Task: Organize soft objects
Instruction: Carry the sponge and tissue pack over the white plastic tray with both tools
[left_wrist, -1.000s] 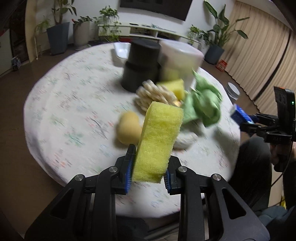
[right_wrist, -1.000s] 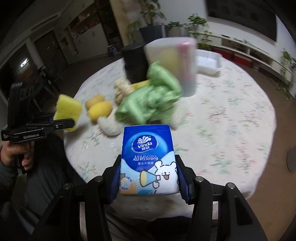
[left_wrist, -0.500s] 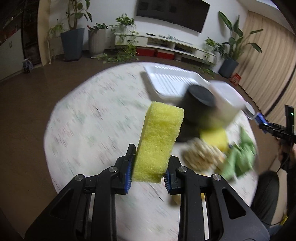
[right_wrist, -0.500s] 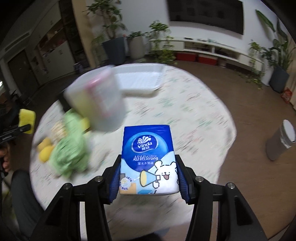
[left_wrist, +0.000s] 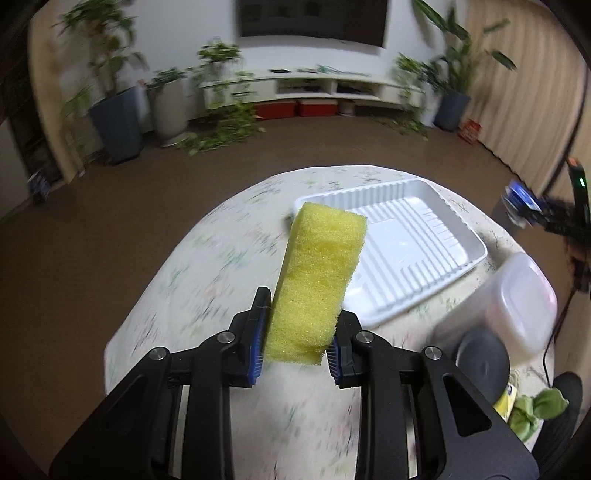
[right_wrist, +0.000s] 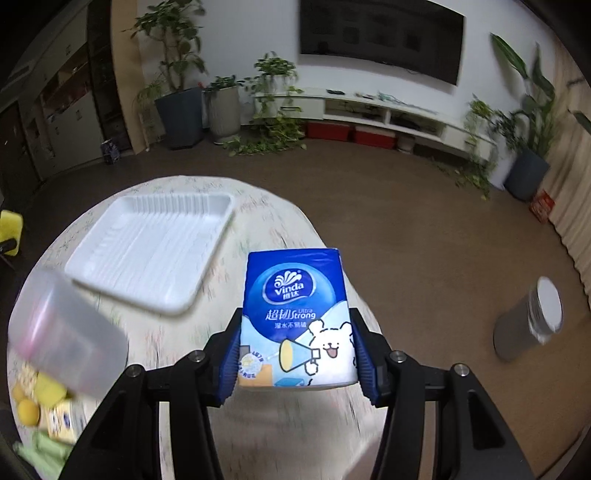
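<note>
My left gripper (left_wrist: 296, 356) is shut on a tall yellow sponge (left_wrist: 317, 280), held above the round table just left of the white ribbed tray (left_wrist: 424, 240). My right gripper (right_wrist: 297, 363) is shut on a blue Vinda tissue pack (right_wrist: 295, 321), held over the table to the right of the same tray (right_wrist: 147, 251). The yellow sponge shows small at the left edge of the right wrist view (right_wrist: 10, 230). The tissue pack shows small at the right edge of the left wrist view (left_wrist: 521, 197).
A translucent plastic container (left_wrist: 517, 299) and a black cylinder (left_wrist: 480, 360) stand near the tray. Green cloth (left_wrist: 535, 406) and yellow soft items (right_wrist: 37, 395) lie behind them. A grey bin (right_wrist: 528, 325) stands on the floor right of the table.
Both grippers have swung away from the pile of soft things toward the white tray, each still holding its object. The pile has slid to the view edges.
</note>
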